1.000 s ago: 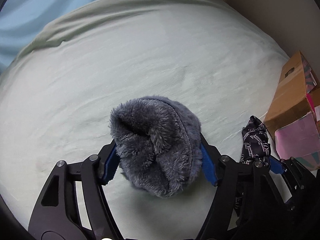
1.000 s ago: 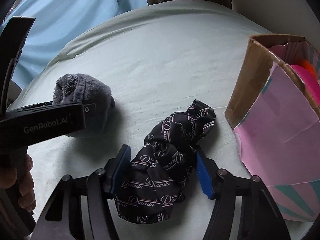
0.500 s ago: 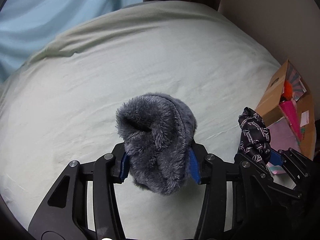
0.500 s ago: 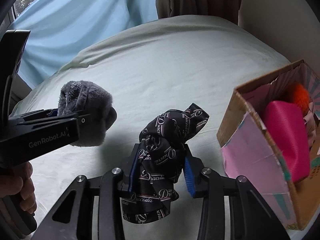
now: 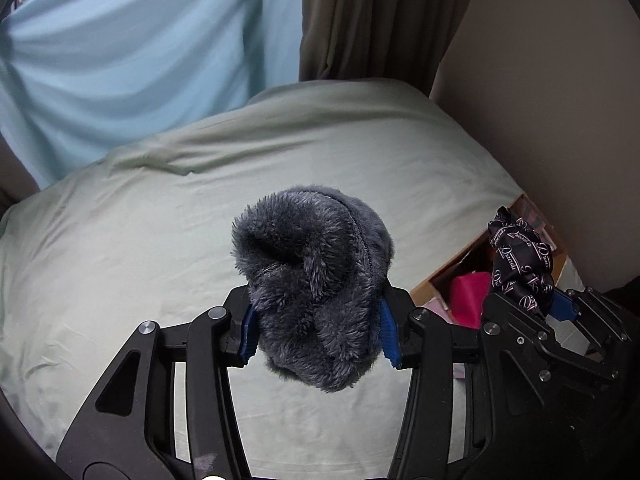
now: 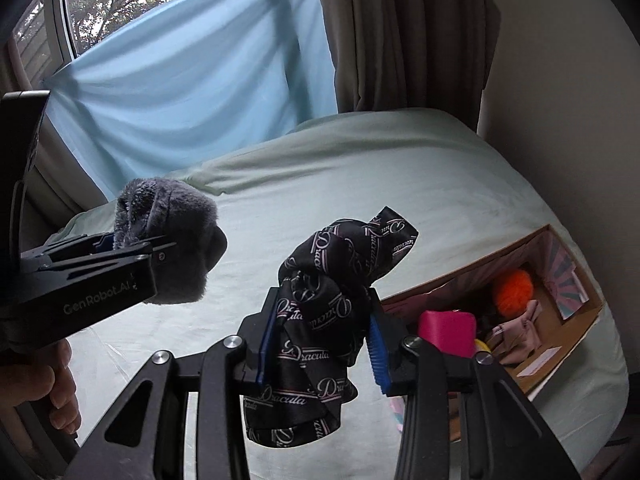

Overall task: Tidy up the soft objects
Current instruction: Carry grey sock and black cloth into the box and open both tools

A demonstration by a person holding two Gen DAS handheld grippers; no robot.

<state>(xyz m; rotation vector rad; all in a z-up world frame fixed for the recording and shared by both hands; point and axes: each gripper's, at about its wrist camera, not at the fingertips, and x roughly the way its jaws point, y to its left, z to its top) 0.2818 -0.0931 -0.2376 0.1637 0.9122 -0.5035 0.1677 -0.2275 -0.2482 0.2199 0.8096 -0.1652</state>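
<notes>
My left gripper [image 5: 318,330] is shut on a fluffy grey plush item [image 5: 316,280] and holds it up above the pale green bed [image 5: 160,260]. My right gripper [image 6: 322,344] is shut on a black printed cloth [image 6: 324,320] with "Dracula" lettering, also lifted off the bed. The plush item [image 6: 172,240] and the left gripper show at the left of the right wrist view. The black cloth [image 5: 520,256] shows at the right of the left wrist view. An open cardboard box [image 6: 576,344] sits on the bed at the right, below and right of the cloth.
The box holds a pink block [image 6: 446,332], an orange pompom [image 6: 512,292] and a pale pink cloth [image 6: 520,332]. A blue curtain [image 6: 192,88] and a brown curtain [image 6: 400,32] hang behind the bed. A beige wall [image 5: 540,100] stands at the right.
Both grippers closed on their items and lifted them well up off the bed. The views tilted up, showing the curtains and the inside of the box.
</notes>
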